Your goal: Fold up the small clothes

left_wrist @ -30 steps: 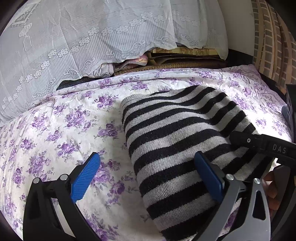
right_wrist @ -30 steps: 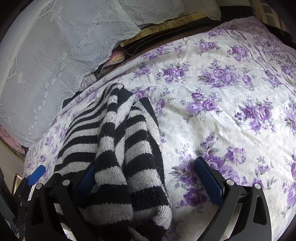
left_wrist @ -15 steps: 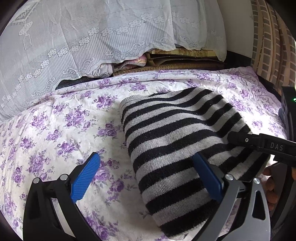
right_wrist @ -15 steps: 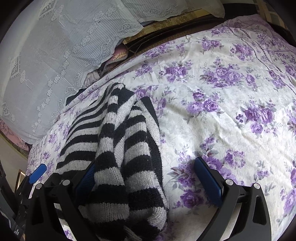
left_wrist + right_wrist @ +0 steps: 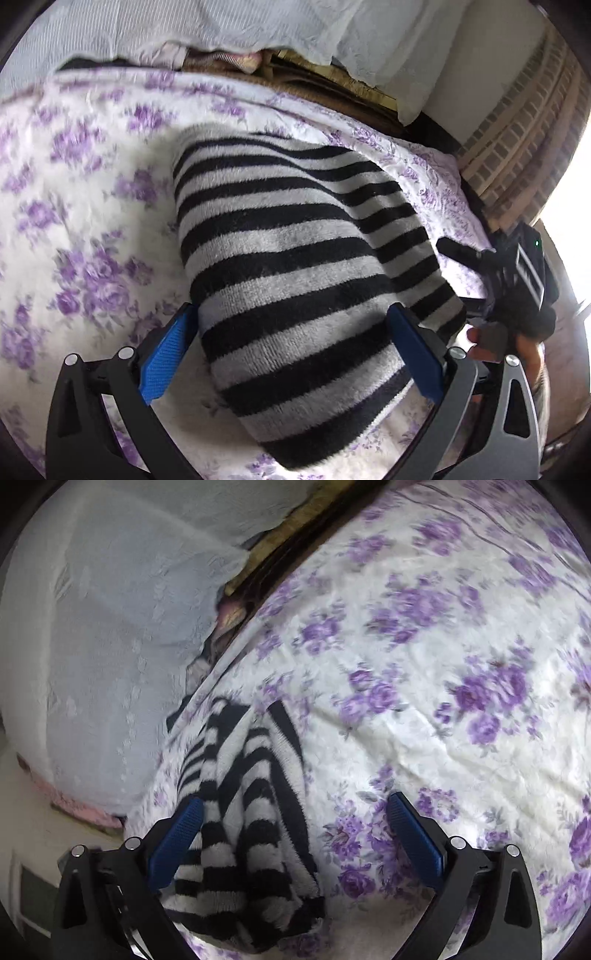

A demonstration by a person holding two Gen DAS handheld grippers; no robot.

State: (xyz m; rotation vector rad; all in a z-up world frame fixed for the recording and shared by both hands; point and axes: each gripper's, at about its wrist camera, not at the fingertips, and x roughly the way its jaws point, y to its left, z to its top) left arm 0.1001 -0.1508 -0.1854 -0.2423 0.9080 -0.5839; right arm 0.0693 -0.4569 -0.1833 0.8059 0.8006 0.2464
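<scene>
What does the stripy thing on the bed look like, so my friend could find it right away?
Look at the bed cover, white with purple flowers. On it lies one folded stripy sweater, fuzzy knit, between the open jaws of the left gripper. Everything around it is flowery or plain white lace; only the sweater has black and grey stripes.

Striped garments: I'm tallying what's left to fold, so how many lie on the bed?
1: the striped sweater lies folded on the floral bedspread, between the open left gripper fingers. Others may be out of view.
</scene>
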